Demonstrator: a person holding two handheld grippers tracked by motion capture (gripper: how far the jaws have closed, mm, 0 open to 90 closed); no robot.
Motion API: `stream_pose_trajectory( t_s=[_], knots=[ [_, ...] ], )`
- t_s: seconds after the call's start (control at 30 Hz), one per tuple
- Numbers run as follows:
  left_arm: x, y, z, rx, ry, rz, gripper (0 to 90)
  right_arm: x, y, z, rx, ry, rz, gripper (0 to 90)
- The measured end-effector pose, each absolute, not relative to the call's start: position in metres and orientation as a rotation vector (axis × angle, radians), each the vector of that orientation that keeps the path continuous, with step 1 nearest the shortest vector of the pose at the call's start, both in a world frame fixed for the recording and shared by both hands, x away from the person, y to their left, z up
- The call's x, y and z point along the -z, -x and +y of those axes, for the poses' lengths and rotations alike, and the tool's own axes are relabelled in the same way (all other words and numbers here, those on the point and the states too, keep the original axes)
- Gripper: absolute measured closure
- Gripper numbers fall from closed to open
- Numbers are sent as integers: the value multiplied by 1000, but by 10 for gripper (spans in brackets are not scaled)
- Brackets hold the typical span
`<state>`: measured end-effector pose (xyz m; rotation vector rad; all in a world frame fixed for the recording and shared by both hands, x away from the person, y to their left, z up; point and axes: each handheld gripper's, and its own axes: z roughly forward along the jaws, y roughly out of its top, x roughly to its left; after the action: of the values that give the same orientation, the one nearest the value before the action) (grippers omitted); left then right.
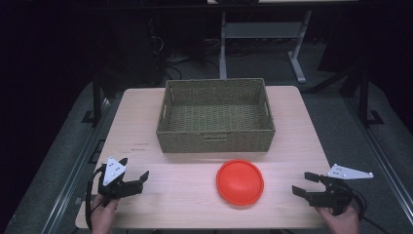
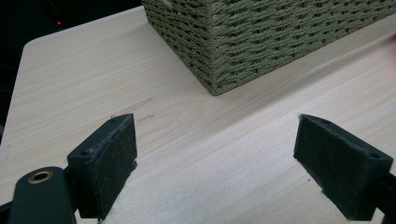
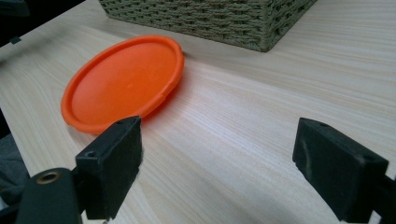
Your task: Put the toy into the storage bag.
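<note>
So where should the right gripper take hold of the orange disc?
On the rim of the disc nearest the right gripper, coming in low from the right. It lies flat on the table, so only its thin raised edge probably fits between the open jaws.

The orange round plate (image 1: 240, 182) lies flat and empty on the worktop, at the lower centre of the high view.

The left claw (image 1: 134, 179) is held in the person's left hand (image 1: 103, 212) low over the desk (image 1: 195, 195), its jaws spread wide with nothing between them. The right claw (image 1: 305, 184) is gripped by the right hand (image 1: 341, 219), likewise low and roughly level, and its jaws are parted wide and empty. Both claws are pointed inward, toward each other, well apart. A grey three-cornered plate is carried on top of each.
</note>
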<state>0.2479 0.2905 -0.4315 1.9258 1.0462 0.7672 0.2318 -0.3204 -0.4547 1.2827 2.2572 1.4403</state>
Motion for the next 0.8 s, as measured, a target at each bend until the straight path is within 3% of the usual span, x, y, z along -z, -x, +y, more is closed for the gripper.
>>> stream_pose_trajectory(
  t_s=[0.8],
  knots=[
    [433, -247, 290, -766, -1932, 1051, 128, 456, -243, -299, -1453, -1235, 2326, 153]
  ],
)
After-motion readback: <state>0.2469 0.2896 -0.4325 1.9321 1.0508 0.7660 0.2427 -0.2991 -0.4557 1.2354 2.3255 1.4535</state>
